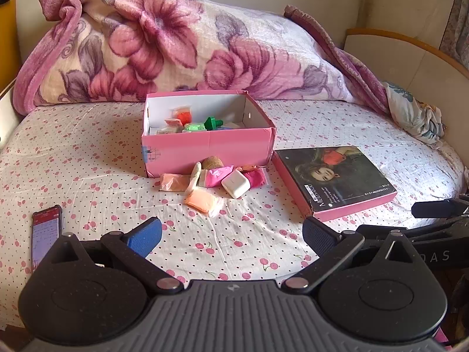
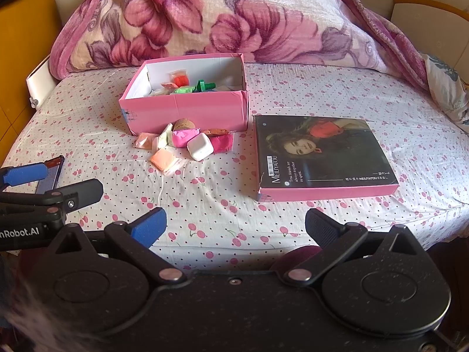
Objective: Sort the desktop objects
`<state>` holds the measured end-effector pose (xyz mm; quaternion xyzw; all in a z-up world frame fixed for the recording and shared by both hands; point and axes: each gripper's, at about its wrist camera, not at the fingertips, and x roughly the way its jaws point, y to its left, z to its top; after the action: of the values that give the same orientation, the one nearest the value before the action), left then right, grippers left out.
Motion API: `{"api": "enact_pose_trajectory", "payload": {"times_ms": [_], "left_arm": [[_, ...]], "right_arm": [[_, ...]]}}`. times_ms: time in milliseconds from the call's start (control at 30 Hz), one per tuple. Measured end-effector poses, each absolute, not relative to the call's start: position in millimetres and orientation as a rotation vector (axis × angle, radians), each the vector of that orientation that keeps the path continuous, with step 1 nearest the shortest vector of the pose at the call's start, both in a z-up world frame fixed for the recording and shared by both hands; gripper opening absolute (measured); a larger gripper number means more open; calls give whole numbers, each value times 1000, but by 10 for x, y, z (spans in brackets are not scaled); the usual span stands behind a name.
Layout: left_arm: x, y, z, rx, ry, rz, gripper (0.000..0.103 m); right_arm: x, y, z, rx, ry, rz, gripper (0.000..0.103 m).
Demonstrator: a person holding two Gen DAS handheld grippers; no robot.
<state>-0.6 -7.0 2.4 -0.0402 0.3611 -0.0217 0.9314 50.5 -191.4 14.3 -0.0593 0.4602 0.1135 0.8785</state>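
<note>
An open pink box [image 1: 205, 146] [image 2: 187, 108] stands on the bed and holds several small packets and a green plastic bolt [image 1: 212, 123] [image 2: 203, 85]. In front of it lies a pile of small items: a white square case [image 1: 236, 184] [image 2: 200, 146], pink packets [image 1: 217, 176] [image 2: 181, 138], an orange packet [image 1: 200, 201] [image 2: 162, 158] and a brown round thing [image 1: 212, 162] [image 2: 184, 123]. My left gripper [image 1: 231, 234] is open and empty, well short of the pile. My right gripper [image 2: 236, 226] is open and empty, also short of it.
The box lid [image 1: 334, 176] [image 2: 322, 155] lies flat to the right of the box. A phone [image 1: 45, 231] [image 2: 51, 173] lies at the left. A floral blanket [image 1: 176, 44] [image 2: 205, 14] is heaped behind. The left gripper's fingers [image 2: 26, 174] show at the left of the right wrist view.
</note>
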Motion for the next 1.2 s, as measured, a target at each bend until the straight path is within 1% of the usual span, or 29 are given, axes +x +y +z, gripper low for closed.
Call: {"api": "enact_pose_trajectory", "payload": {"times_ms": [200,333,1200], "left_arm": [[-3,-150,21,-79,736,-39,103],[-3,-60,42,-78,739,-52,102],[-4,-58,92,-74,733,-58,103]], "right_arm": [[511,-1920,138,-123,959,236,102],[511,-1931,155,-124,958,237,102],[494,-1950,204,-130,946,233,102]]}}
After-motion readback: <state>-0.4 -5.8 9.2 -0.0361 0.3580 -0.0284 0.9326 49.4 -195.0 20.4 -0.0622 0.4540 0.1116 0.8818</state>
